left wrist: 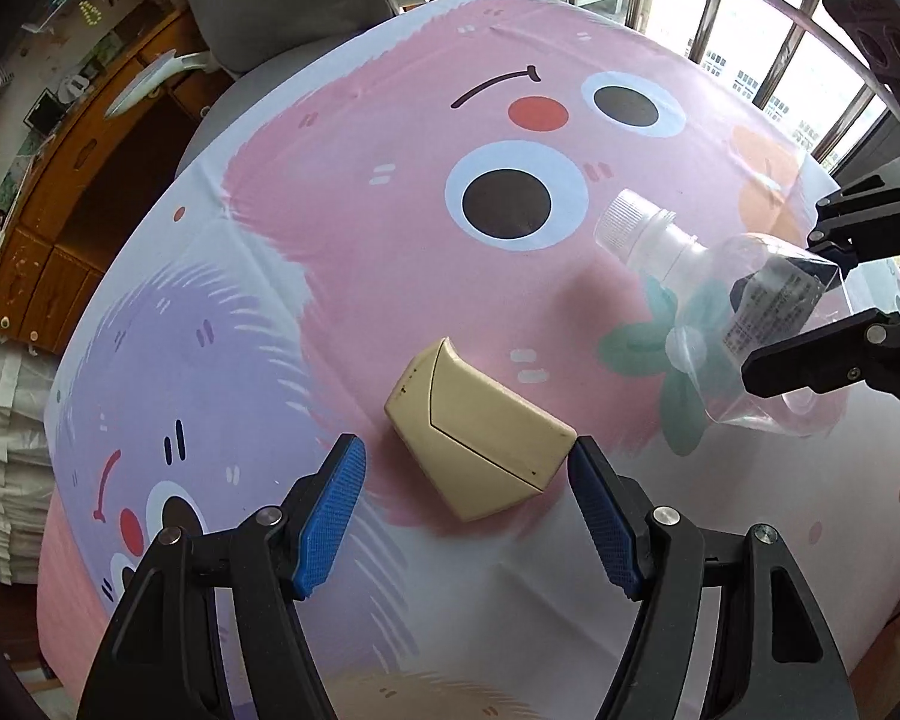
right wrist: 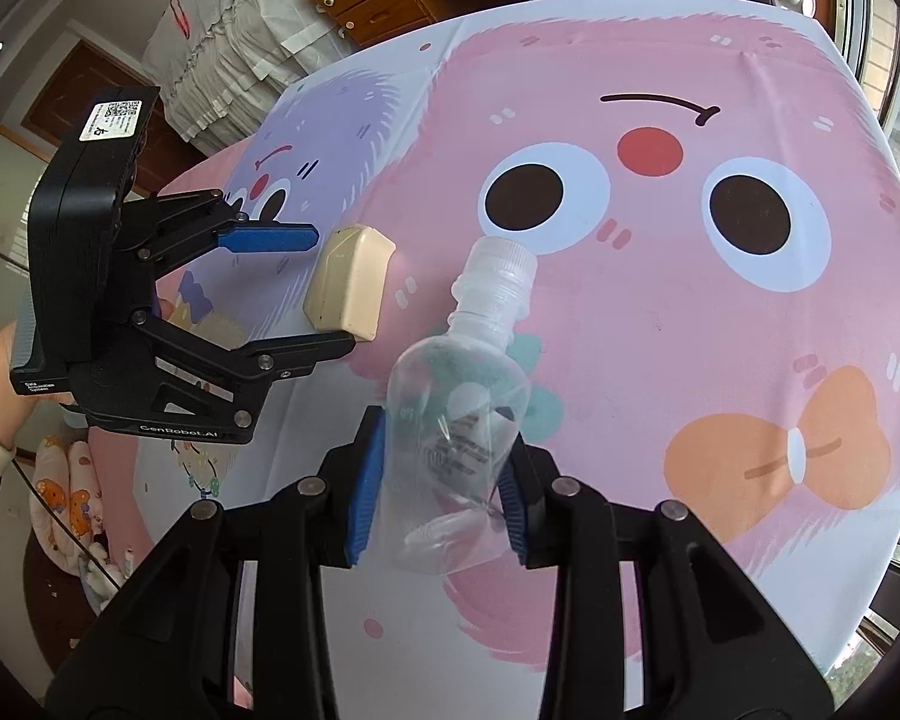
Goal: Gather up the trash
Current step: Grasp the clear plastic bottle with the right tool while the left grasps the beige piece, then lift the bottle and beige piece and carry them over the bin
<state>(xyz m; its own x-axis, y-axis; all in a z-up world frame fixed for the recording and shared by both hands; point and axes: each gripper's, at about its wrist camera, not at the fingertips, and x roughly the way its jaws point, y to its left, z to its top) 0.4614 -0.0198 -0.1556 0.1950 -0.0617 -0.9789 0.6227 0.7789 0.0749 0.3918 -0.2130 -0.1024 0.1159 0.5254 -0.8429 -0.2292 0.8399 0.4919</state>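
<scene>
While the right gripper (right wrist: 441, 492) pinches a clear plastic bottle (right wrist: 459, 402) by its crumpled lower body, cap pointing toward 12 o'clock over the cartoon-printed tablecloth (right wrist: 660, 420), the left gripper (left wrist: 468, 468) stands with its blue-padded fingers (left wrist: 330, 510) spread wide on either side of a cream-coloured box (left wrist: 480, 426) lying on the cloth. In the left wrist view the box sits between the pads, slightly toward 1 o'clock, its near corner close to the right-hand pad. To take it cleanly, the gripper likely needs to ease forward until the pads flank the box's flat long faces rather than a corner, then close squarely; a skewed bite could spin it away. The bottle looks thin-walled and easily deformed, so the right grip should stay gentle.
</scene>
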